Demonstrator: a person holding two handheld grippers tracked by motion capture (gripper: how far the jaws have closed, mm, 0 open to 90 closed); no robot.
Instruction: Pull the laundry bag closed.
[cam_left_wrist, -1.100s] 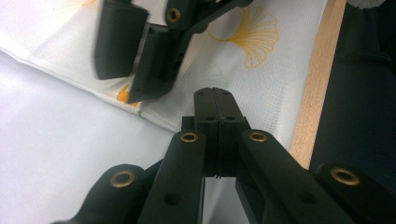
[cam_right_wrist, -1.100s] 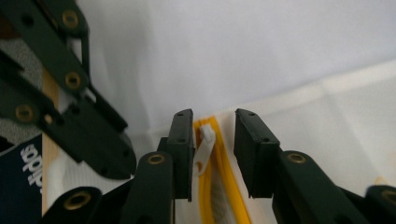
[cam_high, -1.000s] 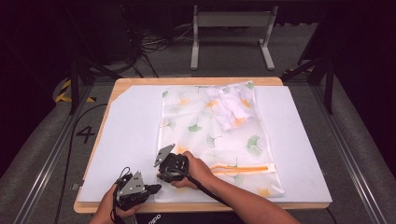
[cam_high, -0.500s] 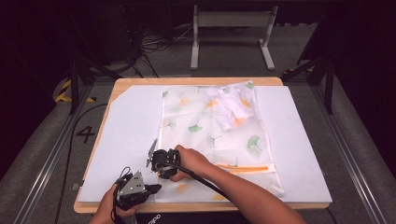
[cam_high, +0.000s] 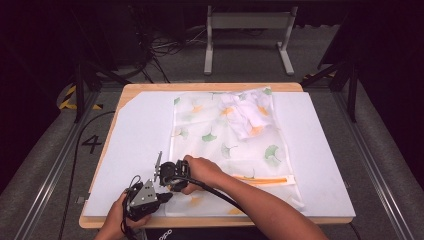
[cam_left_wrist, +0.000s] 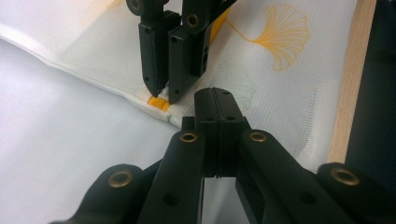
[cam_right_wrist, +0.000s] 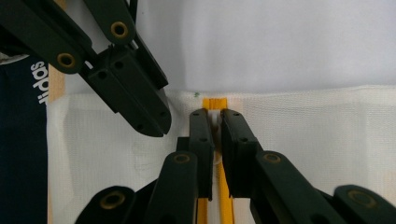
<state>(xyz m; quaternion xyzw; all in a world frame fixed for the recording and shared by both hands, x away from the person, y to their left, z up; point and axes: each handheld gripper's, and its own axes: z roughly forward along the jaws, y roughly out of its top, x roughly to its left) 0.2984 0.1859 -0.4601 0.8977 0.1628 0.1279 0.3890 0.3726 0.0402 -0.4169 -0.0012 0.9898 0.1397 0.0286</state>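
Left hand-held gripper (cam_left_wrist: 216, 100): jaws together on mesh bag (cam_left_wrist: 280, 70) edge | right hand-held gripper (cam_right_wrist: 215, 119): clamping zipper pull (cam_right_wrist: 215, 122)

A white mesh laundry bag (cam_high: 225, 140) printed with green and orange ginkgo leaves lies flat on the white mat, a crumpled white garment (cam_high: 245, 112) inside its far end, its orange zipper (cam_right_wrist: 216, 105) running along the near edge toward the left corner

Right tongs (cam_high: 159, 169) now farther left along the orange zipper (cam_high: 260, 180).
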